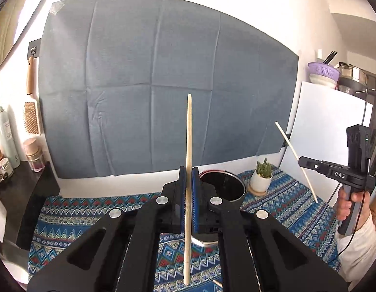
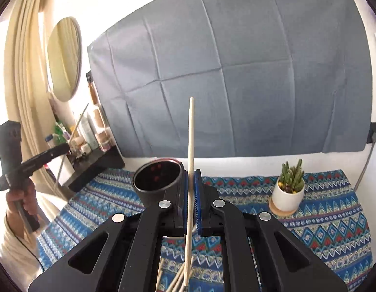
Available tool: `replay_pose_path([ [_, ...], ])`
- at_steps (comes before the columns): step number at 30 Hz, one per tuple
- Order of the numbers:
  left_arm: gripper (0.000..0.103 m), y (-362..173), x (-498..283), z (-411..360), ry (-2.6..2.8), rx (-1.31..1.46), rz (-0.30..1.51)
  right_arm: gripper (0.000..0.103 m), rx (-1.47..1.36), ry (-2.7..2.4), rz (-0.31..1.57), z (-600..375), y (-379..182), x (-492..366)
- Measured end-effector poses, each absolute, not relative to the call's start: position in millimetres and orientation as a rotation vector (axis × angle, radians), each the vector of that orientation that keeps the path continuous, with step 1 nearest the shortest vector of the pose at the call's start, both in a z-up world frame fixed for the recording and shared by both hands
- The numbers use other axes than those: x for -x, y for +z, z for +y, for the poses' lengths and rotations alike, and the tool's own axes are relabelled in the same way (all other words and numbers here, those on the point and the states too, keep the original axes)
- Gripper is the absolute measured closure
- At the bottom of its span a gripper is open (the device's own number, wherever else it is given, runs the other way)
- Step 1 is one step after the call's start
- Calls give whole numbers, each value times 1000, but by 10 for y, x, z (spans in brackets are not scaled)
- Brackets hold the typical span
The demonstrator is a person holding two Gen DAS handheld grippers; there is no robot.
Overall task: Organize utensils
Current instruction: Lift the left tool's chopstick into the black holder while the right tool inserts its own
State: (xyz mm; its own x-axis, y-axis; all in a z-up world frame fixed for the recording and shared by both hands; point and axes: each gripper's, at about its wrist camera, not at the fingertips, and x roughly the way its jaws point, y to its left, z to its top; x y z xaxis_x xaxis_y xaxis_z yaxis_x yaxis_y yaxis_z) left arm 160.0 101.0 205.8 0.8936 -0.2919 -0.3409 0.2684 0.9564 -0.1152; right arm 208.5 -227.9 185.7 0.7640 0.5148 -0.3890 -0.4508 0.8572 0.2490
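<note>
My left gripper [image 1: 188, 170] is shut on a wooden chopstick [image 1: 188, 131] that stands nearly upright, above the patterned cloth. A black round holder [image 1: 222, 187] stands just behind it. My right gripper [image 2: 192, 172] is shut on a second wooden chopstick [image 2: 191, 131], also nearly upright, beside the black holder [image 2: 158, 177]. Several loose chopsticks [image 2: 175, 279] lie on the cloth below the right gripper. The right gripper also shows in the left wrist view [image 1: 303, 161] with its chopstick [image 1: 289, 143] tilted. The left gripper [image 2: 64, 148] shows at the left of the right wrist view.
A blue patterned cloth [image 2: 321, 231] covers the table. A small cactus in a white pot [image 2: 288, 189] stands on a coaster at the right. A dark side shelf [image 1: 17, 185] with bottles is at the left. A grey cloth [image 1: 151, 73] hangs on the wall behind.
</note>
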Motion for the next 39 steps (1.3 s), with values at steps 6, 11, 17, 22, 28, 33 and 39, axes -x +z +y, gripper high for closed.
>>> replay_pose_path([
  [6,98,2039,-1926,754,-376,120,286,98,-226,599,373,-2085,1945,-2322],
  [11,98,2022,-2154,556,-408,177,194,98,-261,601,301,-1884,1897,-2530],
  [17,98,1911,-2329,419,-460,248,57,98,-393,653,235,-1791,1748,-2835],
  [22,98,1657,-2478,361,-453,293,5,98,-501,715,148,-1684,1514,-2983],
  [28,98,1250,-2699,426,-436,368,26,98,-455,685,165,-1517,1210,-3152],
  [33,98,1142,-2732,515,-452,379,53,98,-398,665,183,-1479,1146,-3201],
  [39,98,1154,-2701,584,-452,382,53,98,-366,671,183,-1463,1123,-3162],
])
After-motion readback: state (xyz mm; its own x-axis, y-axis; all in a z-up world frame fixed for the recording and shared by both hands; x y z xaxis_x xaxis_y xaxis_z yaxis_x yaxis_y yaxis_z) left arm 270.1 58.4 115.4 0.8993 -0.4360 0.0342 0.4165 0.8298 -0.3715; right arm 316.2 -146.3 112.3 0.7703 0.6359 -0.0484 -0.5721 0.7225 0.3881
